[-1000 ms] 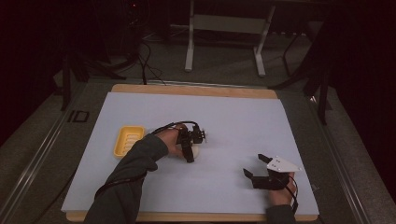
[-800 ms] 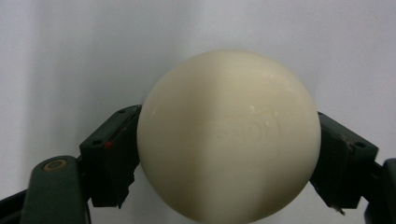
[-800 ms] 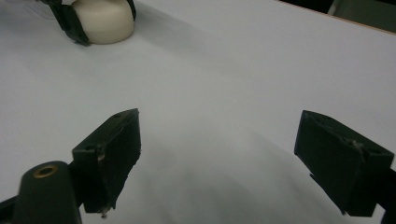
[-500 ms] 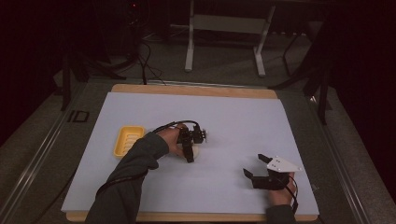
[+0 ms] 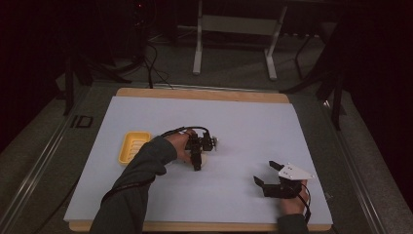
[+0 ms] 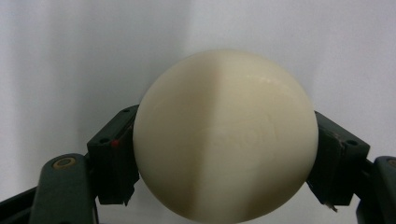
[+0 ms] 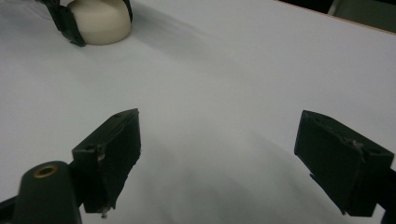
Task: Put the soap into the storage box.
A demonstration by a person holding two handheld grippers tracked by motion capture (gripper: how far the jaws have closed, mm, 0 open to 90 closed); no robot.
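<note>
A smooth cream-white ball (image 6: 224,135) sits on the white table cover, with my left gripper (image 6: 224,156) shut on it, one black jaw pressing each side. In the high view my left gripper (image 5: 196,158) is near the table's middle, pointing toward the person, and the ball (image 5: 204,159) peeks out pale beside its jaws. My right gripper (image 5: 264,172) rests at the front right, open and holding nothing. In the right gripper view its jaws (image 7: 224,154) stand wide apart over bare cover, and the ball (image 7: 100,21) shows far off at the upper left.
A yellow tray (image 5: 132,146) lies to the left of the left hand. The white cover (image 5: 243,126) spans a wooden table top (image 5: 195,93). Dark floor, cables and a metal stand's legs lie beyond the far edge.
</note>
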